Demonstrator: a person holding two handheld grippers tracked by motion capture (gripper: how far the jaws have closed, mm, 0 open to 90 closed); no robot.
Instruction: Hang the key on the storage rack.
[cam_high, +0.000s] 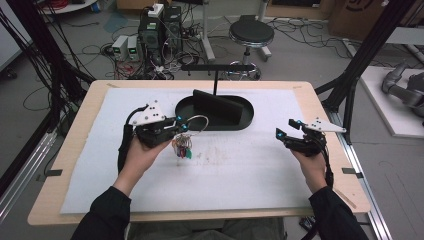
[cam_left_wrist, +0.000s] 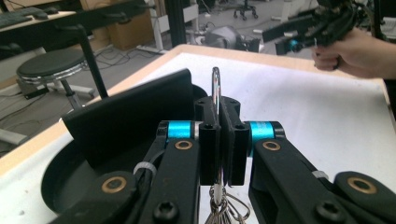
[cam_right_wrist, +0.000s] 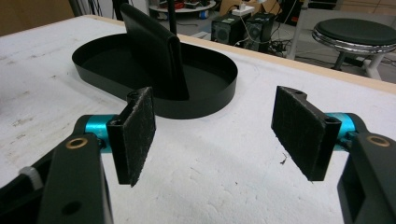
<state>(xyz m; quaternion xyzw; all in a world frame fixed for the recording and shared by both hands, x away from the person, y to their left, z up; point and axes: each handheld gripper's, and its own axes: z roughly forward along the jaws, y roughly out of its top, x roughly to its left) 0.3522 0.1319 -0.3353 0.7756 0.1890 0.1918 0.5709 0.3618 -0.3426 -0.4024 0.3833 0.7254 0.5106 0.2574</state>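
Standing in the black oval tray (cam_high: 235, 122) is a black stand (cam_high: 220, 106); left hand-held gripper (cam_high: 181, 127) grasps a key ring (cam_high: 197, 122), right hand-held gripper (cam_high: 286, 128) released.

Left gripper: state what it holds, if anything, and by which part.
The left gripper is shut on a key ring, gripping the wire loop; the keys dangle below.

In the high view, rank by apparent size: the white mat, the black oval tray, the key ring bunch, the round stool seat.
1. white mat
2. black oval tray
3. round stool seat, though it stands farther from the camera, so it looks smaller than it is
4. key ring bunch, held in the left tongs
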